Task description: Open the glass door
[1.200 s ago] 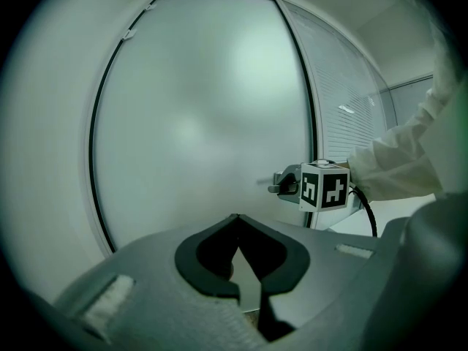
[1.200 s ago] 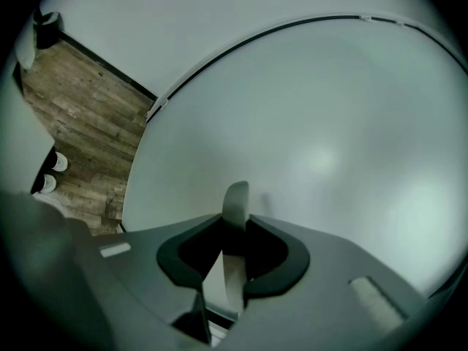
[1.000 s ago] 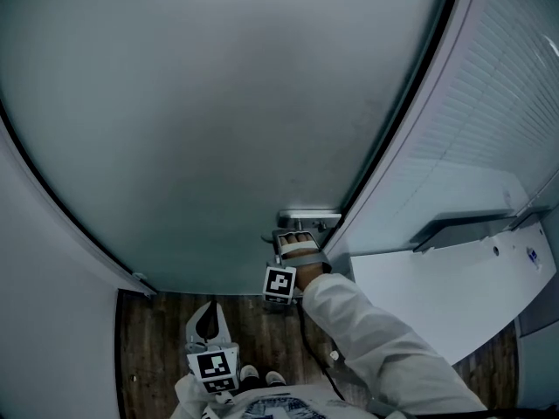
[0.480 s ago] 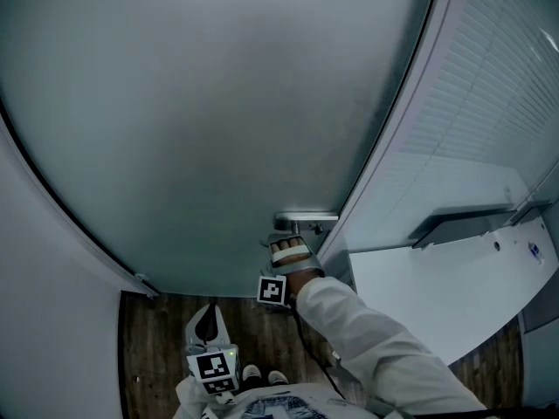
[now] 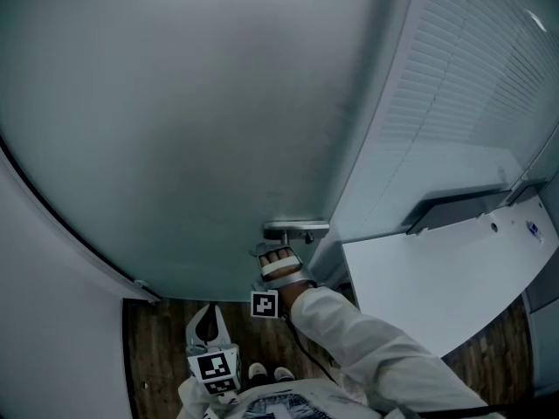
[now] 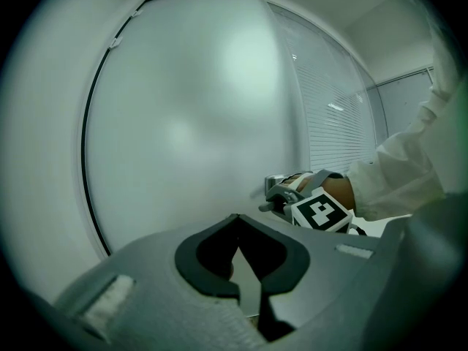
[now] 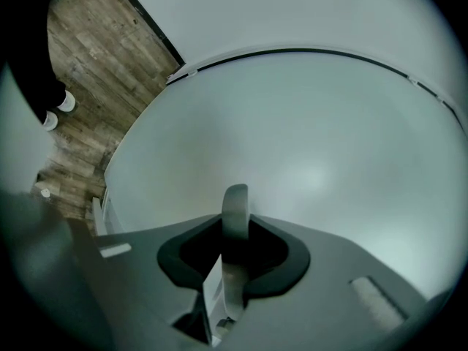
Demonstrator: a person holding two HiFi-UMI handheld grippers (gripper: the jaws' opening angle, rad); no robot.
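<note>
Door (image 5: pixel 192 120) of frosted glass over the left and centre of the head view, floor (image 5: pixel 166 330) at bottom. Handle (image 5: pixel 297 229) at lower centre, near the door's right edge, long axis level across the frame, free end toward the left. Right gripper (image 5: pixel 278 244) just below it, jaws clamped on the handle, lever upright between them in the right gripper view. Left gripper (image 5: pixel 208 314) at bottom edge, well apart, jaws together, holding nothing.

Count on inspection: one glass door (image 5: pixel 192 120), one door handle (image 5: pixel 295 230), one left gripper (image 6: pixel 236 224), one right gripper (image 5: pixel 273 245), one slatted blind (image 5: pixel 472 85), two shoes (image 5: pixel 258 372).
</note>
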